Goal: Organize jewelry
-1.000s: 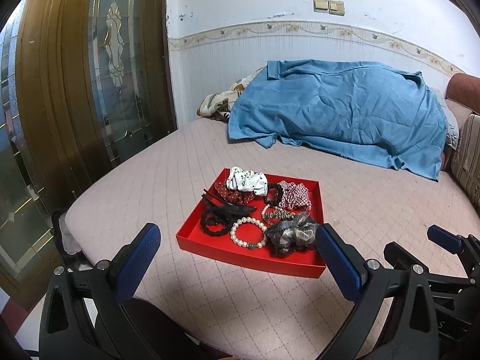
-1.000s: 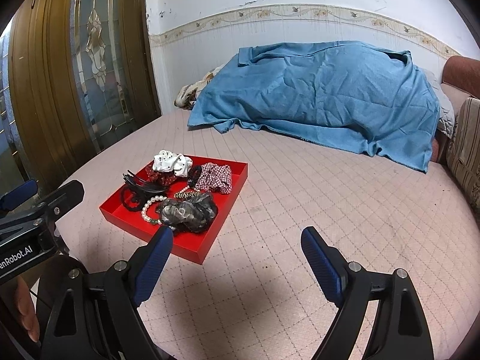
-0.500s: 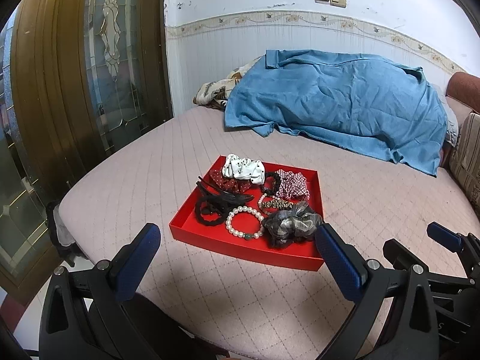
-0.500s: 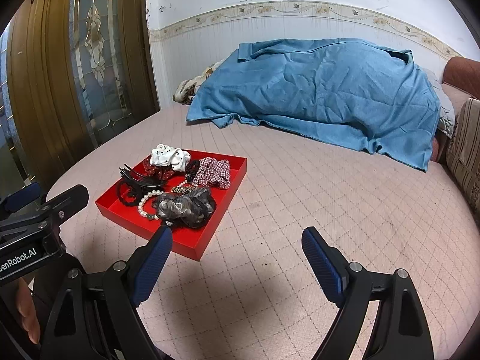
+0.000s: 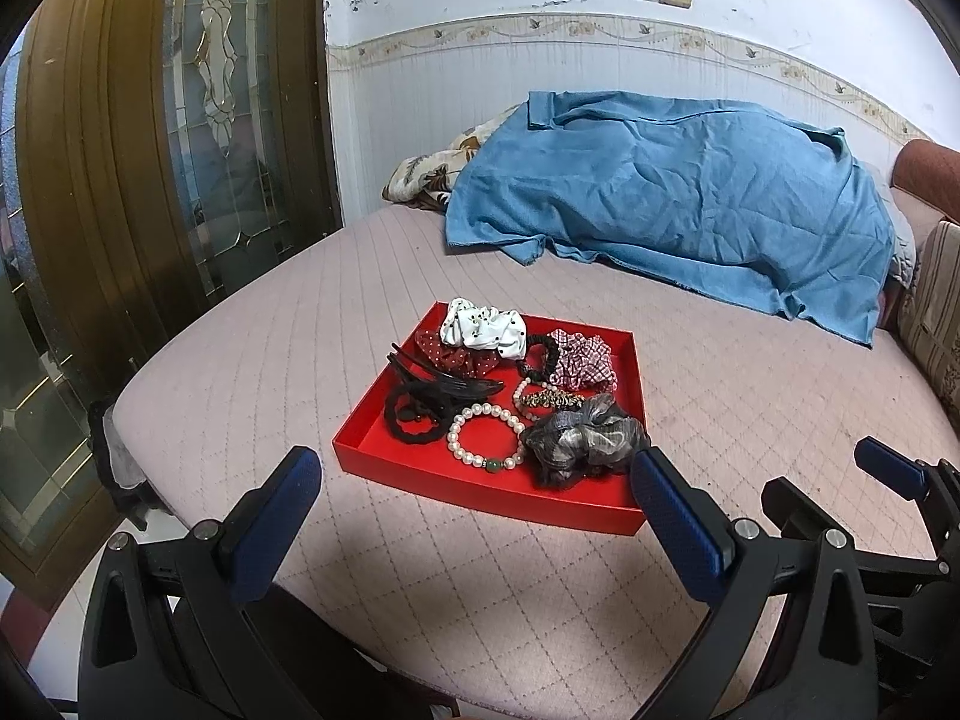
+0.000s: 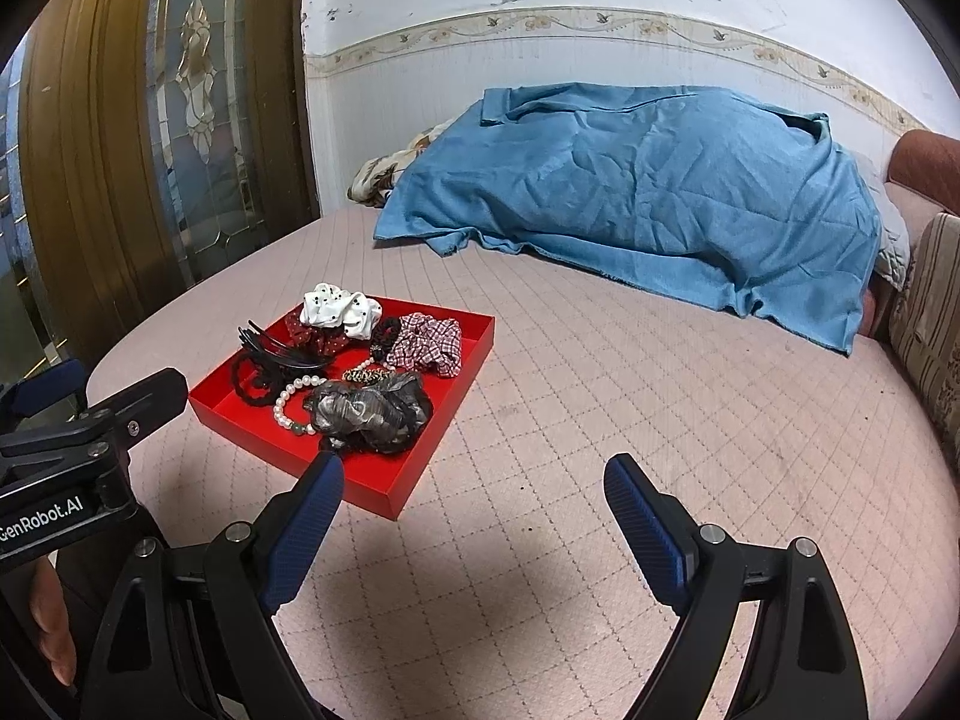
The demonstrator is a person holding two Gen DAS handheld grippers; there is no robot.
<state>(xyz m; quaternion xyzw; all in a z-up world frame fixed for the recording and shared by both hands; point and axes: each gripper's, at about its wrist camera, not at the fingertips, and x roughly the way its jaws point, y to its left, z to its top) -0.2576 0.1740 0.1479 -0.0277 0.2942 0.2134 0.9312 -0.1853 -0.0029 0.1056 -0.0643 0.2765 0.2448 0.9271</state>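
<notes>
Two grippers, left (image 5: 474, 504) and right (image 6: 474, 510), hover above the bed (image 6: 600, 420), jaws wide apart, holding nothing. Red tray (image 5: 420, 474) sits on bed near left edge, with pearl bracelet (image 5: 485, 438), scrunchies, black clip (image 5: 438, 384) inside.

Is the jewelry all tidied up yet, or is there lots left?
Lots left. Nothing looks sorted: the pearl bracelet, scrunchies and black hair clip lie jumbled in the red tray. Nothing is in hand; the left gripper and right gripper are open and empty, short of the tray.
</notes>
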